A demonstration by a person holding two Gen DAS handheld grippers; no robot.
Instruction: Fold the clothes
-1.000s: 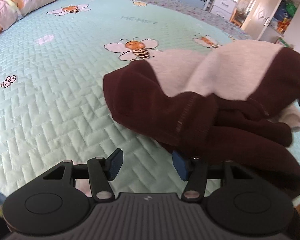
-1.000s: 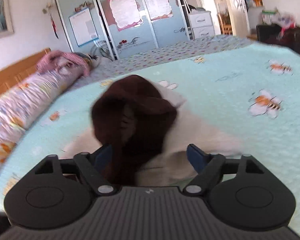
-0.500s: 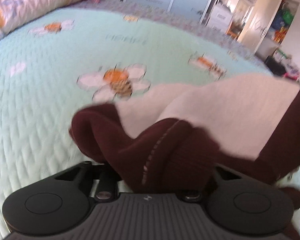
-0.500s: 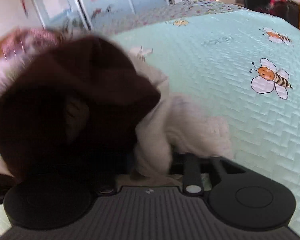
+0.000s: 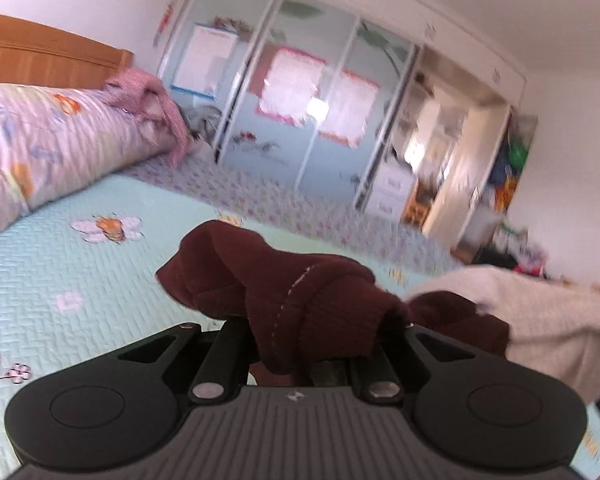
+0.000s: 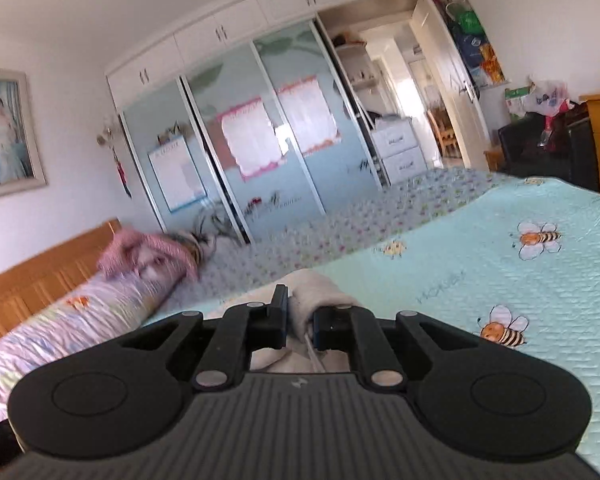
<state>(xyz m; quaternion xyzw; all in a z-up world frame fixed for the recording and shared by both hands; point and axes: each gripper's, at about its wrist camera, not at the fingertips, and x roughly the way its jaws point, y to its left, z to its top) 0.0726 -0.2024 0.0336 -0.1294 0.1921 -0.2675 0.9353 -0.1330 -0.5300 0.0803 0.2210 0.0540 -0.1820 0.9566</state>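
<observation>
Above the mint-green quilted bedspread [image 5: 92, 280], printed with bees, both grippers carry one garment [image 5: 300, 300] clear of the surface. The left gripper [image 5: 312, 344] is clamped on a thick bunch of the dark maroon ribbed part, which spills forward over its jaws and hides the fingertips entirely. The right gripper [image 6: 300, 320] has just been closing and now pinches a narrow fold of the cream fleece portion between its jaws, with only a small roll of fabric showing beyond them. Risk assessment: the right-hand hold looks shallow, so a sharp shake or a wide spread of the hands could, in my judgement, pull that fold free and drop one side onto the bed. The left-hand hold takes in several layers at once; if a cuff and a body panel are both caught, the garment would likely hang twisted instead of opening flat, and any fold made from that would be crooked. Blur at the edges of the left wrist view leaves the exact hang of the cloth uncertain. Condition of the item: a soft two-tone top, maroon knit with a pale stitched seam, joined to cream pile fabric that runs off to the right in the left wrist view. It is crumpled and unfolded, suspended between the two grippers near the bed's near side.
</observation>
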